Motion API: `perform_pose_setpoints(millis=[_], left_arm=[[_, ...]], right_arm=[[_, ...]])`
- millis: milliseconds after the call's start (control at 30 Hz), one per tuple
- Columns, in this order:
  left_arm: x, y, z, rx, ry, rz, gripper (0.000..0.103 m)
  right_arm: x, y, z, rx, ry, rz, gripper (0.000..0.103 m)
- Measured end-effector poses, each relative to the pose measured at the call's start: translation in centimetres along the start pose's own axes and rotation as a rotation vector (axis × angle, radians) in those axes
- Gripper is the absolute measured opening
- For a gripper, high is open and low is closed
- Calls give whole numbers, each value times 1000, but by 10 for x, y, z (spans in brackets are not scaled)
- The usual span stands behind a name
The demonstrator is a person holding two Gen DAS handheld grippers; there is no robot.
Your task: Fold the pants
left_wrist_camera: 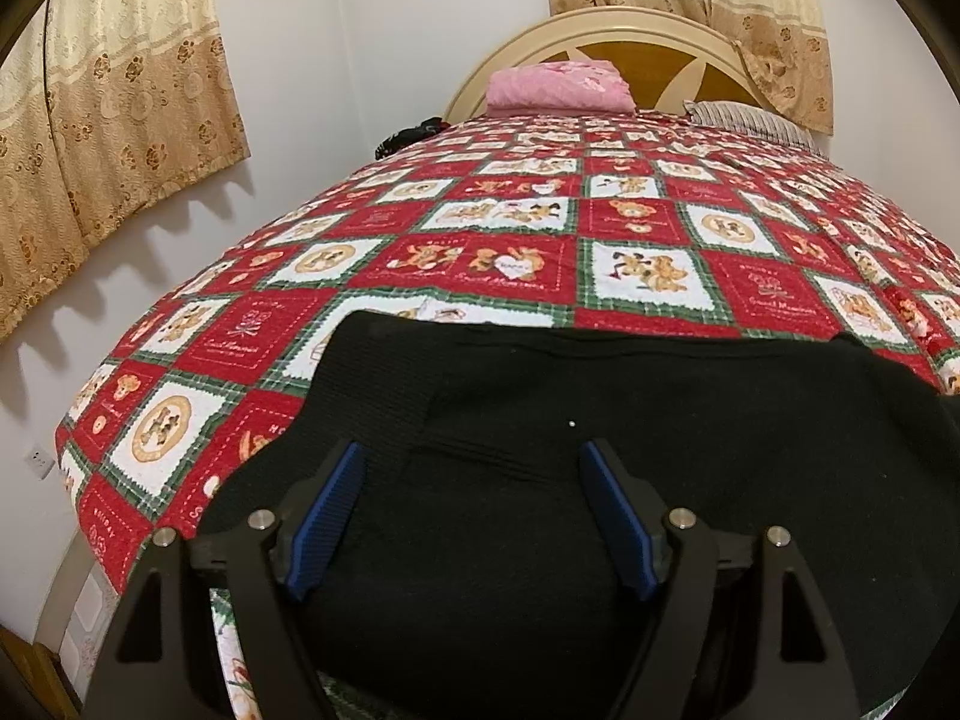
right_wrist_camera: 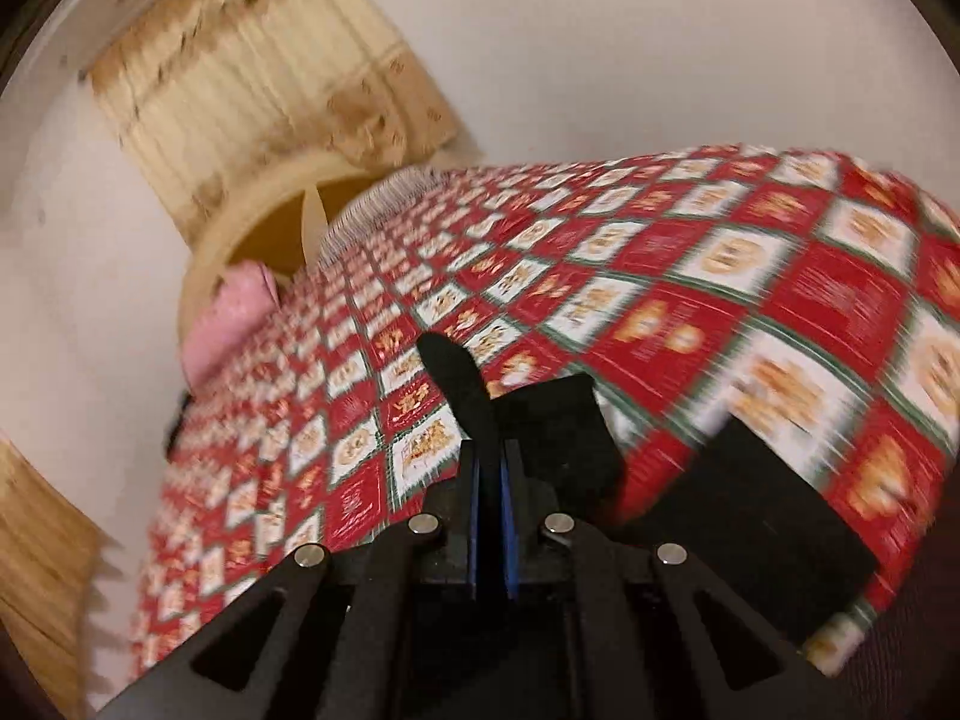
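Left wrist view showed the left gripper (left_wrist_camera: 474,468) spread wide above the black pants (left_wrist_camera: 540,510) on the quilt (left_wrist_camera: 516,240). The right gripper (right_wrist_camera: 492,456) pinched a pants fold.

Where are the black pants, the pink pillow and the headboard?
black pants (left_wrist_camera: 540,480): left wrist view, middle of the cloth.
pink pillow (left_wrist_camera: 558,86): left wrist view, its front face.
headboard (left_wrist_camera: 636,54): left wrist view, brown panel.
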State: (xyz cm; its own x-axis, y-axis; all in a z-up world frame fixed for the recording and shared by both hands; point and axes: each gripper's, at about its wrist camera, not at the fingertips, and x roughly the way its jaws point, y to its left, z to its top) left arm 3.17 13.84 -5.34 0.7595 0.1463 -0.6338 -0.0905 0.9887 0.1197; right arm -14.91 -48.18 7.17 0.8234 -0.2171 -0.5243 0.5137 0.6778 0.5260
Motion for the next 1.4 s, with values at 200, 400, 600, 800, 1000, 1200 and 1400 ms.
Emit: perform_pose_setpoints(millis=[200,400,600,800,1000,1200,1400], left_arm=[[2,0,1,-5,10,18,84],[2,0,1,-7,10,27,85],[2,1,1,-2,15,28,86],[-4,3,3,-8,22,30,86],[-25,6,10,-63,26,-78,86],[-40,-3,15,-29,-16,-97,95],[-39,-18,10,10,2,-134,95]], right_arm=[[-29,-53,-38,72,-42,41,6],[-21,-84,-55,100,6,-2,6],[-39,-98,-52,147,-14,-74,12],[-83,-64,-48,50,-111,-82,65],[-48,-6,-95,-39,104,95,65],[-7,16,-128,-9,256,135,65],[8,31,-133,-47,226,144,52]])
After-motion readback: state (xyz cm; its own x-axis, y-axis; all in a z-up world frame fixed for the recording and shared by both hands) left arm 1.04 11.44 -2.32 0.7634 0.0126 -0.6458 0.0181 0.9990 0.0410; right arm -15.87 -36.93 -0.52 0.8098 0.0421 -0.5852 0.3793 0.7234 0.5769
